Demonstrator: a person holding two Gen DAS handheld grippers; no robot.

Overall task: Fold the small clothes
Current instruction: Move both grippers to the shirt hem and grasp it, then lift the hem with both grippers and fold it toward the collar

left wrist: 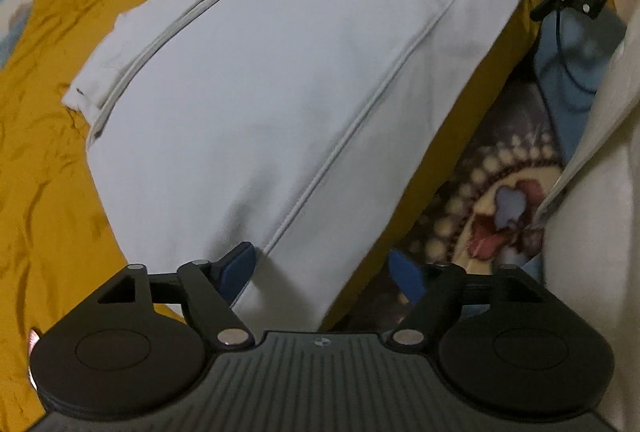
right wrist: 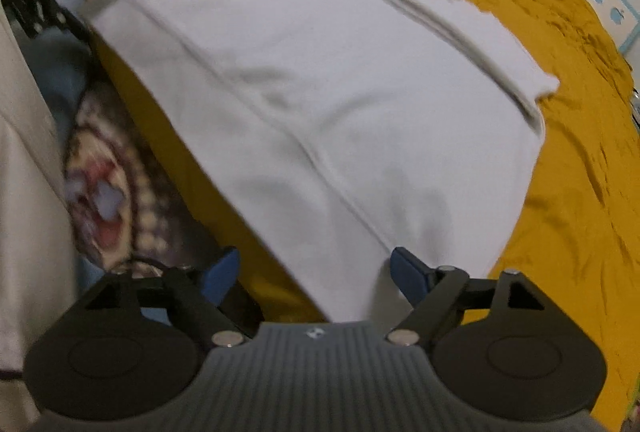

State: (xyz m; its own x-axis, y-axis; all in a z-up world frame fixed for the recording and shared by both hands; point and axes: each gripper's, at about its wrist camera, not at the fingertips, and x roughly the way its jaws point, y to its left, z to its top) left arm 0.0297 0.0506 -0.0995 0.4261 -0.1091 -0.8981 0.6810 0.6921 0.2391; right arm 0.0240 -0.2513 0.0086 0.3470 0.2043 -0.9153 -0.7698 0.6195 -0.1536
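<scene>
Your white garment (left wrist: pixel 256 80) lies flat on the mustard-yellow sheet (left wrist: pixel 44 160) of the bed, already doubled over, with its near edge running right along the edge of the bed. Your left claw (left wrist: pixel 326 272) stands spread wide at one near corner, and the pads press nothing; the cloth's corner lies between them, one blue pad over the white fabric and the other out past the edge. Your right claw (right wrist: pixel 312 272) is spread the same way at the opposite near corner, its pads also clear of the cloth.

The main risk is that near edge. It sits so close to the drop that any drag toward you could pull the corners off the bed and down toward the patterned blanket (left wrist: pixel 492 192) below. I judge this the likeliest way to lose the fold.

If you close now, watch how many layers you catch. The seam ridge (left wrist: pixel 360 120) near each corner suggests stacked cloth, and pinching only the top layer would peel the fold open instead of carrying it.

The two claws also need to lift evenly. If one rises ahead of the other, the garment would skew and the next crease would land crooked.

Both views are somewhat blurred, so exact contact at the pads is hard to confirm.
</scene>
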